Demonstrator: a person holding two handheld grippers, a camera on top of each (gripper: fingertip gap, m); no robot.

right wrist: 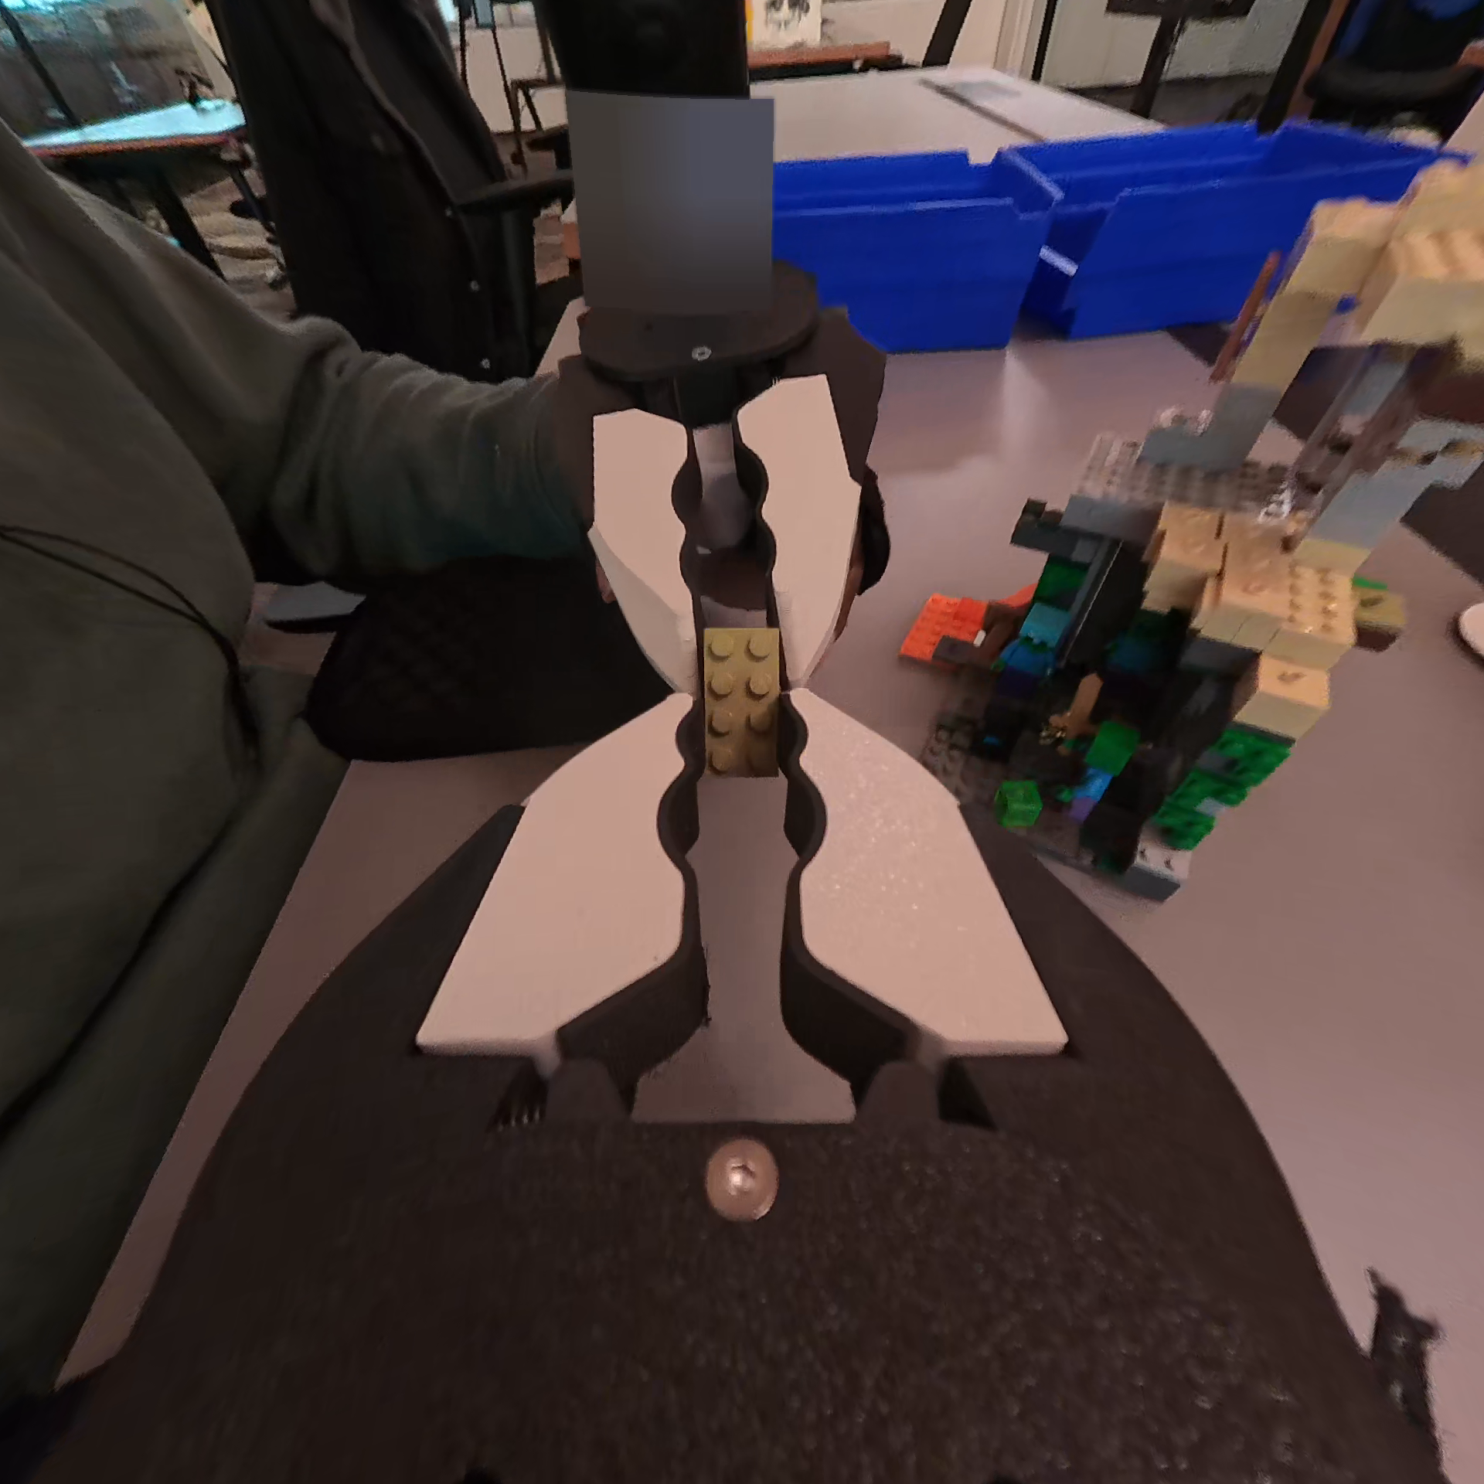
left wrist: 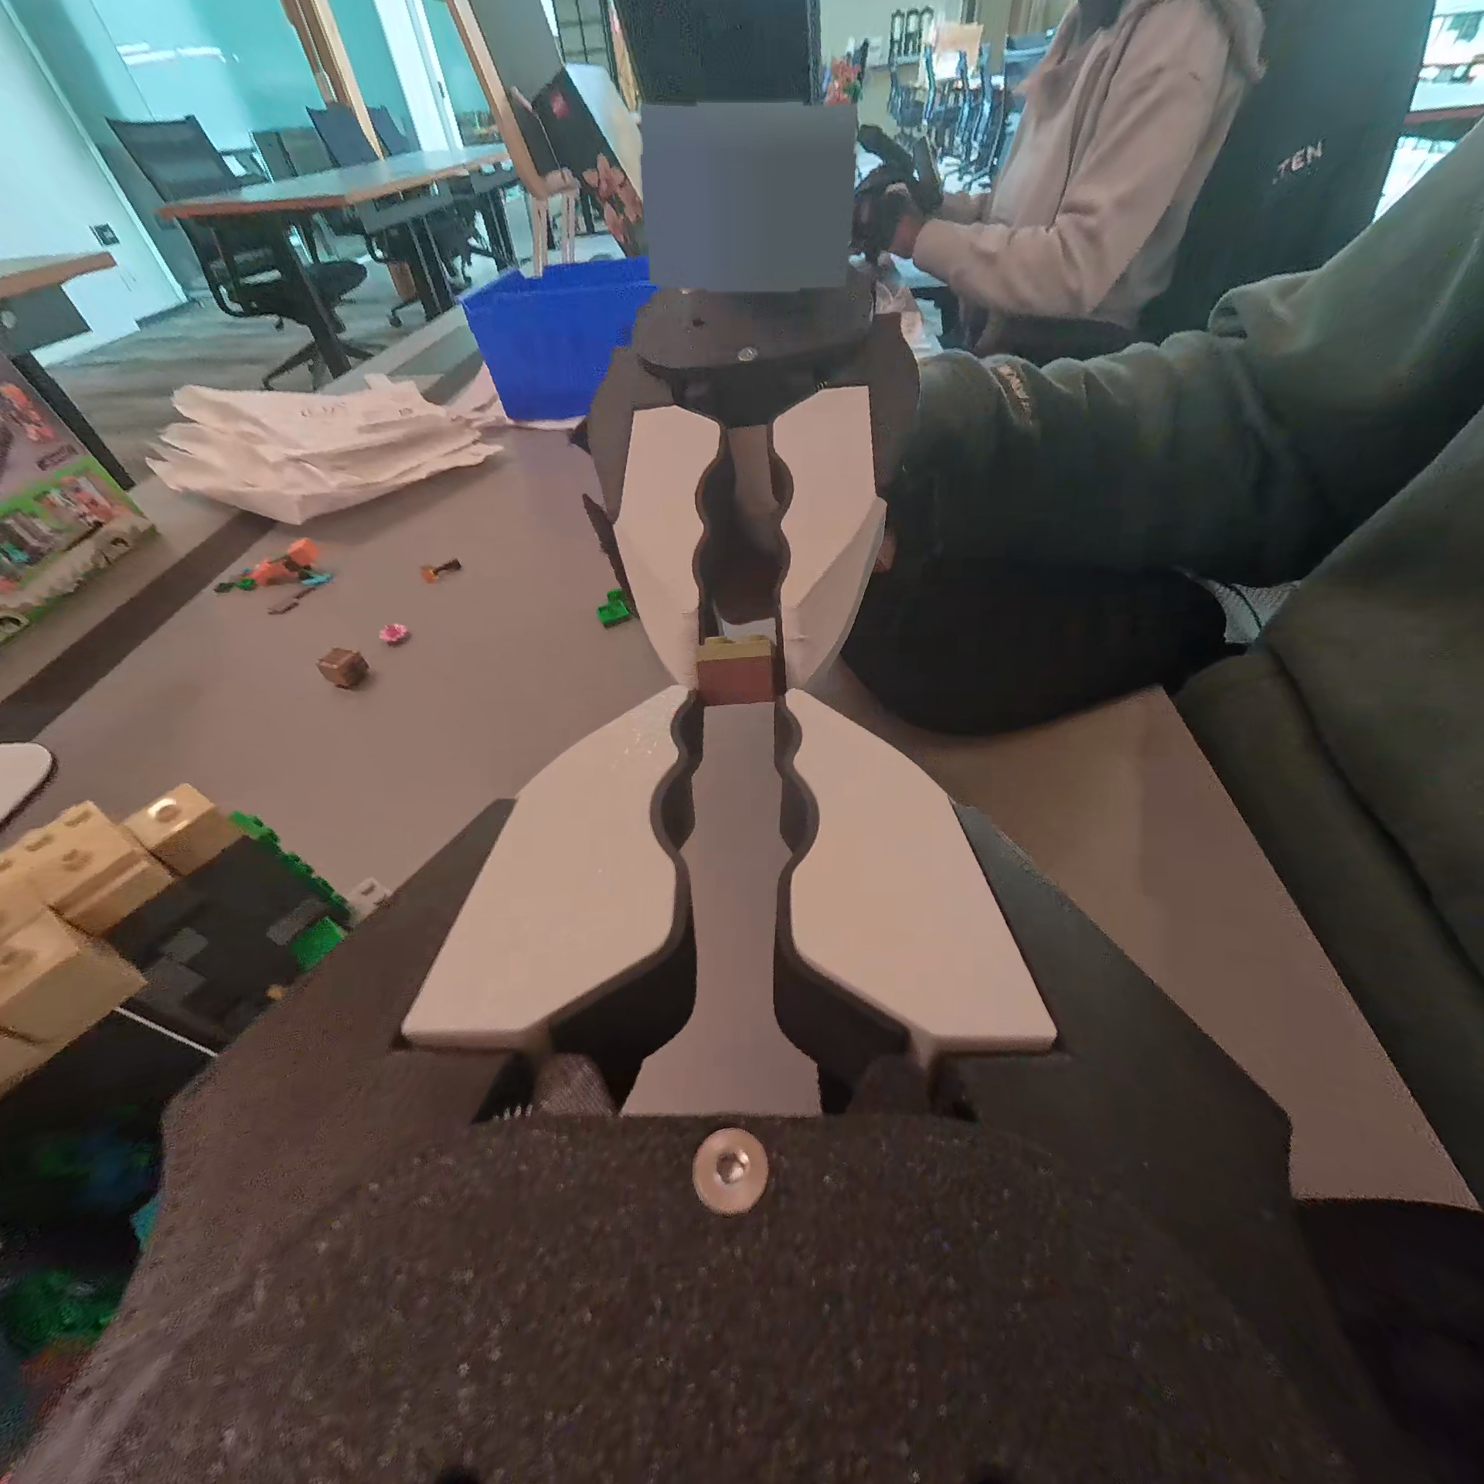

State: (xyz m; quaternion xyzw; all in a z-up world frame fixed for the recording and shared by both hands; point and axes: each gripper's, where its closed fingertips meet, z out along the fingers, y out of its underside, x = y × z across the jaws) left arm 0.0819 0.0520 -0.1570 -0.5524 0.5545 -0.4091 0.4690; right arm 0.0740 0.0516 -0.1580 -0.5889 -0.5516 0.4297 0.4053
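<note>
The tan brick [right wrist: 743,703] was found clamped between both tools at once, held above the bench [left wrist: 482,723]. The right gripper [right wrist: 743,723] pinched its near end and the left gripper [right wrist: 743,642] its far end, the two sets of fingers [right wrist: 883,883] meeting tip to tip. The brick's long axis ran straight along both pairs of fingers, studs facing up. In the left wrist view a reddish-brown layer showed under the tan one. Neither tool was nearer; each had contact.

To the right of the right gripper stood a block model [right wrist: 1164,642], with blue bins [right wrist: 907,241] behind it. Loose small pieces [left wrist: 345,666] lay well apart to the left, with a stack of white bags [left wrist: 321,450] beyond them. A printed box [left wrist: 56,530], a chair back [left wrist: 1301,161] and a sleeve [left wrist: 1124,450] bore lettering, not recorded here.
</note>
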